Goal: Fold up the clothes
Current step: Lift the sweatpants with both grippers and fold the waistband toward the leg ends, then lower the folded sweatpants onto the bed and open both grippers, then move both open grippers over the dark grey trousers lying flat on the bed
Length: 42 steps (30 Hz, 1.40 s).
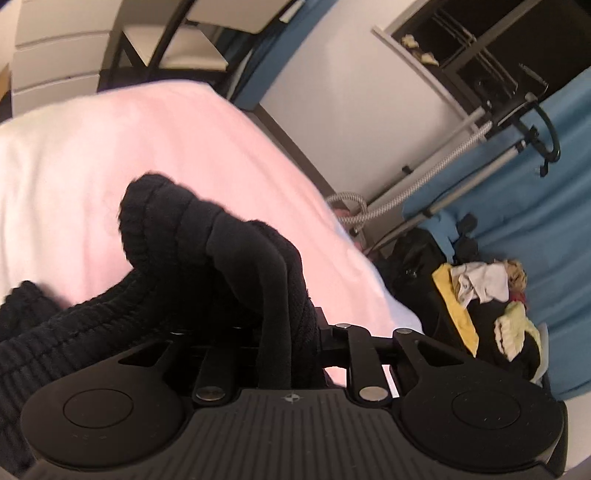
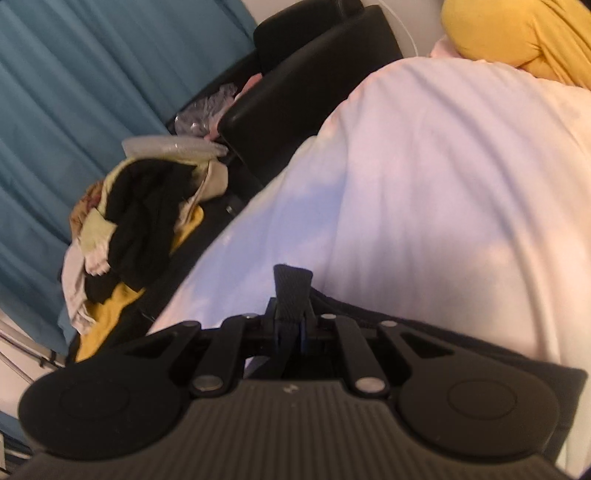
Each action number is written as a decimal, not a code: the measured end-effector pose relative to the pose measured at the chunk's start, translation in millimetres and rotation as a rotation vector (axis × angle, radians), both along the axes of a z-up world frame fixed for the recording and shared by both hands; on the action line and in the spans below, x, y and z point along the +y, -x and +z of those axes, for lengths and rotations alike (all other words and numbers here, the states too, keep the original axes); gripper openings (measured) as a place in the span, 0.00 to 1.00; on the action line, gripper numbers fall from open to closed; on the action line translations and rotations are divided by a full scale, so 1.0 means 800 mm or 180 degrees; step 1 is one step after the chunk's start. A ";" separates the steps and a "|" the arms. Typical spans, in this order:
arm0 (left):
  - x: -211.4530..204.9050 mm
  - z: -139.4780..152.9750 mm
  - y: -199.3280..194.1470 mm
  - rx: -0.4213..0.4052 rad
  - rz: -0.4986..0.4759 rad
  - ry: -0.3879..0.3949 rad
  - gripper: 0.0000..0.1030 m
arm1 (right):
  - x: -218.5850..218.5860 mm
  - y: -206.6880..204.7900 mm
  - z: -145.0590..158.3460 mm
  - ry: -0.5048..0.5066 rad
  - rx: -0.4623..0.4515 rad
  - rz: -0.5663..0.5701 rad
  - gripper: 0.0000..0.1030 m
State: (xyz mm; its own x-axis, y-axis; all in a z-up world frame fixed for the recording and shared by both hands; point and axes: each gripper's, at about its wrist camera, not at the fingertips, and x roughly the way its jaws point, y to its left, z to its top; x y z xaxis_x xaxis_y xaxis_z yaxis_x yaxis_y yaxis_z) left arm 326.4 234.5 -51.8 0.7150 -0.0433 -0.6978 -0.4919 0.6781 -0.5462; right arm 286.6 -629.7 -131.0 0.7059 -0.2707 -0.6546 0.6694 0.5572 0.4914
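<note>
A black ribbed knit garment (image 1: 207,236) rises in a thick bunch out of my left gripper (image 1: 273,306), which is shut on it. The folds cover the fingertips and trail off to the lower left over the pale pink bedsheet (image 1: 129,147). In the right wrist view, my right gripper (image 2: 290,314) is shut on a narrow black edge of the same dark garment (image 2: 291,284). That edge sticks up between the fingers. More black cloth (image 2: 480,347) lies to the right along the sheet (image 2: 443,184).
A pile of mixed clothes (image 2: 129,229) (image 1: 491,306) sits beside the bed in front of a blue curtain (image 2: 55,92). A yellow garment (image 2: 517,33) lies at the far end of the sheet. A black padded seat (image 2: 303,74) and a steamer stand (image 1: 443,162) are beyond the bed.
</note>
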 end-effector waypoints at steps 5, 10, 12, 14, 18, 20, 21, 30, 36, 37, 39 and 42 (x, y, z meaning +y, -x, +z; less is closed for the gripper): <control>-0.005 0.008 0.004 -0.0078 -0.0231 -0.0207 0.64 | 0.018 -0.004 0.015 0.0403 0.0023 0.0485 0.49; -0.036 0.042 0.040 -0.0412 -0.0597 -0.0703 0.90 | 0.061 0.041 0.041 0.0671 -0.0131 0.0687 0.67; -0.056 0.052 0.067 -0.0555 -0.0761 -0.0794 0.91 | 0.082 0.066 0.047 0.0635 -0.0224 0.0718 0.67; -0.079 0.062 0.098 -0.0706 -0.0895 -0.0891 0.92 | 0.104 0.094 0.053 0.0610 -0.0333 0.0758 0.67; -0.139 0.075 0.167 -0.0971 -0.1205 -0.1061 0.93 | 0.150 0.159 0.070 0.0563 -0.0555 0.0826 0.68; -0.180 0.079 0.201 -0.1035 -0.1372 -0.1169 0.93 | 0.168 0.192 0.076 0.0483 -0.0671 0.0905 0.68; -0.196 0.082 0.219 -0.1073 -0.1447 -0.1199 0.93 | 0.178 0.206 0.080 0.0464 -0.0702 0.0957 0.68; -0.263 0.087 0.378 -0.0993 -0.1823 -0.1442 0.95 | 0.251 0.310 0.126 0.0482 -0.0598 0.1749 0.69; -0.255 0.084 0.418 -0.1130 -0.1627 -0.1388 0.97 | 0.267 0.350 0.125 0.0124 -0.0839 0.1779 0.85; -0.257 0.085 0.419 -0.1138 -0.1631 -0.1401 0.97 | 0.263 0.353 0.122 -0.0023 -0.0911 0.1741 0.85; -0.260 0.087 0.421 -0.1154 -0.1641 -0.1426 0.97 | 0.247 0.354 0.113 -0.0389 -0.1062 0.1583 0.87; -0.264 0.087 0.420 -0.1204 -0.1665 -0.1465 0.97 | 0.218 0.341 0.089 -0.0867 -0.1081 0.1297 0.87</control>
